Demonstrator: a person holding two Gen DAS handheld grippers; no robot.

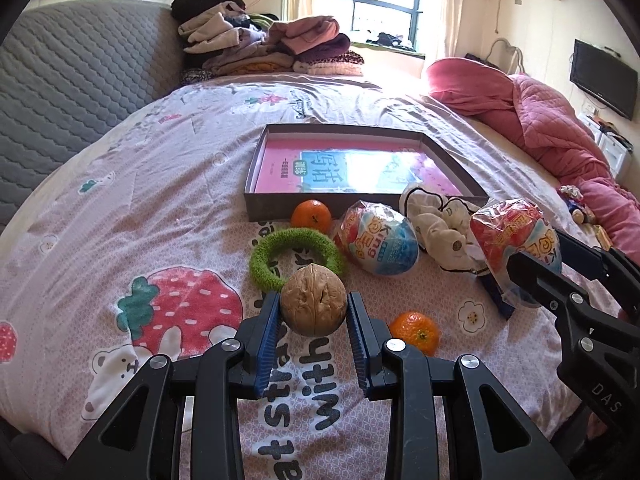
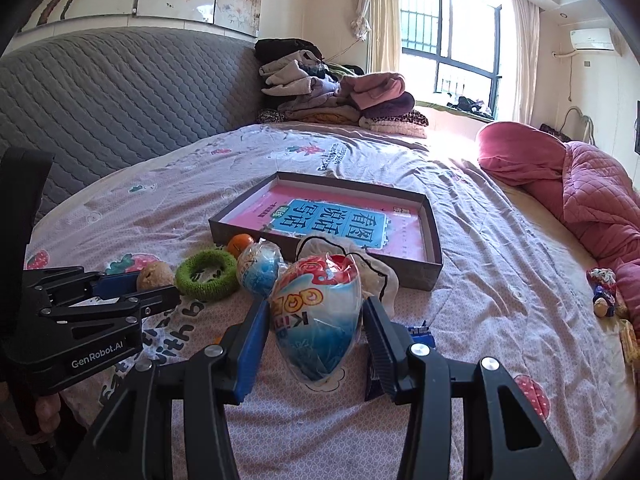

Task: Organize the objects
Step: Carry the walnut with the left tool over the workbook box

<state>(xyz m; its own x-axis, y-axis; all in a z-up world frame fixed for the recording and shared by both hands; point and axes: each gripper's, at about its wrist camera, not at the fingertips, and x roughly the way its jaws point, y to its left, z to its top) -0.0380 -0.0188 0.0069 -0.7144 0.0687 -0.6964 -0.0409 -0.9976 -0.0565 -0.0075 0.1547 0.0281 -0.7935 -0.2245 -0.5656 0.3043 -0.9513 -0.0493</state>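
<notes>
My left gripper (image 1: 313, 312) is shut on a walnut (image 1: 313, 305) and holds it above the bedsheet; it shows at the left of the right wrist view (image 2: 154, 280). My right gripper (image 2: 316, 320) is shut on a wrapped toy egg (image 2: 316, 320), lifted off the bed; it also shows in the left wrist view (image 1: 516, 248). A shallow grey box (image 1: 272, 204) with a pink book (image 1: 360, 168) inside lies ahead. In front of it lie a second toy egg (image 1: 380, 240), a green fuzzy ring (image 1: 264, 256), two tangerines (image 1: 311, 214) (image 1: 416, 330) and a white cloth pouch (image 1: 436, 220).
A pile of folded clothes (image 1: 272, 44) sits at the far end of the bed. A pink quilt (image 1: 540, 120) runs along the right side. A grey padded headboard (image 1: 72, 80) is on the left. A small blue packet (image 2: 420, 330) lies under my right fingers.
</notes>
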